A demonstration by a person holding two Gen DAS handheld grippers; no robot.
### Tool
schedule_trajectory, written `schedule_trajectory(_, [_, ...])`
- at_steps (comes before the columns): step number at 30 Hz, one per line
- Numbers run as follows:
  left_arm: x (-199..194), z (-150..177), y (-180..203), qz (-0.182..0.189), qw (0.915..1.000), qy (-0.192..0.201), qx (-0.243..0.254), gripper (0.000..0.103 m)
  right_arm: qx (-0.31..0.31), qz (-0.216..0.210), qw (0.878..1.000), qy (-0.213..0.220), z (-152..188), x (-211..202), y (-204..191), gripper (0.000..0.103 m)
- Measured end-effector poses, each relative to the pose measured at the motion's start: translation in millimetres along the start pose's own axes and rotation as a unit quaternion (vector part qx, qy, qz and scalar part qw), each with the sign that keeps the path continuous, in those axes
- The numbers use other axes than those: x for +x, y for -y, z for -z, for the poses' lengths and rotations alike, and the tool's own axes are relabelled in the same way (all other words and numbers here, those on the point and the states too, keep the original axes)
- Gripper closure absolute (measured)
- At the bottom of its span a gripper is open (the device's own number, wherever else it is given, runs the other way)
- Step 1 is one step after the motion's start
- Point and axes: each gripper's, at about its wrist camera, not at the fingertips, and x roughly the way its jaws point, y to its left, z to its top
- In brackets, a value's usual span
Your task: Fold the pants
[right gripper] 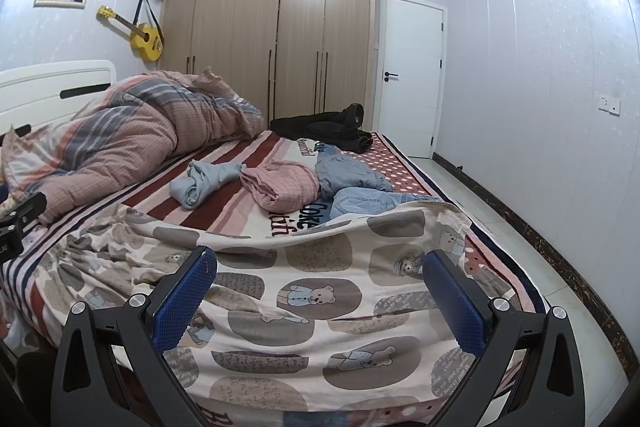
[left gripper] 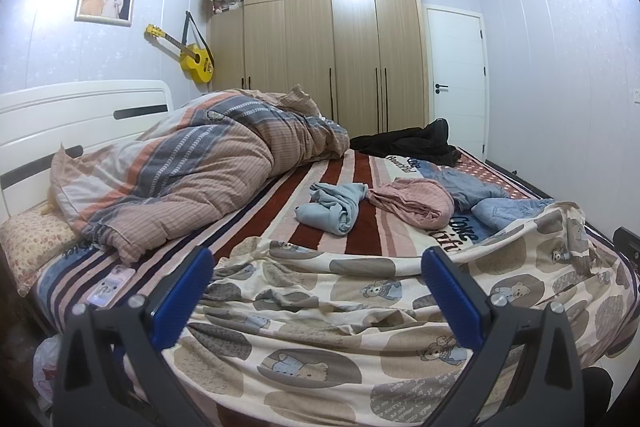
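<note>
The bear-print pants (left gripper: 360,315) are spread flat across the near edge of the striped bedspread (left gripper: 320,171), and every other thing is placed from them. Just beyond them a crumpled light-blue garment (left gripper: 336,207), a pink checked garment (left gripper: 412,203) and denim jeans (left gripper: 480,195) are heaped, the jeans touching the pants' far right corner; a black garment (left gripper: 412,143) is seen well beyond, near the white door (left gripper: 456,79). A bunched striped duvet (left gripper: 192,163) is piled to the far left. "Coke" (right gripper: 310,215) is read on the bedspread just past the pants' far hem; the script beside it cannot be made out. A phone (left gripper: 110,285) beside the pants' left end is shown only in the left wrist view, a wall socket (right gripper: 609,103) only in the right. The left gripper (left gripper: 320,263) and right gripper (right gripper: 320,263) are each held wide open above the pants, nothing gripped.
</note>
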Motion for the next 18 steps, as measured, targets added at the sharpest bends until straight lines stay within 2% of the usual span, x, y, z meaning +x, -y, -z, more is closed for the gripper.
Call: schedule_trajectory(18, [1.5, 2.8, -1.2, 0.0, 1.0, -0.001, 0.0, 0.001, 0.004, 0.001, 1.0, -0.002, 1.2, 2.3, 1.8, 0.001])
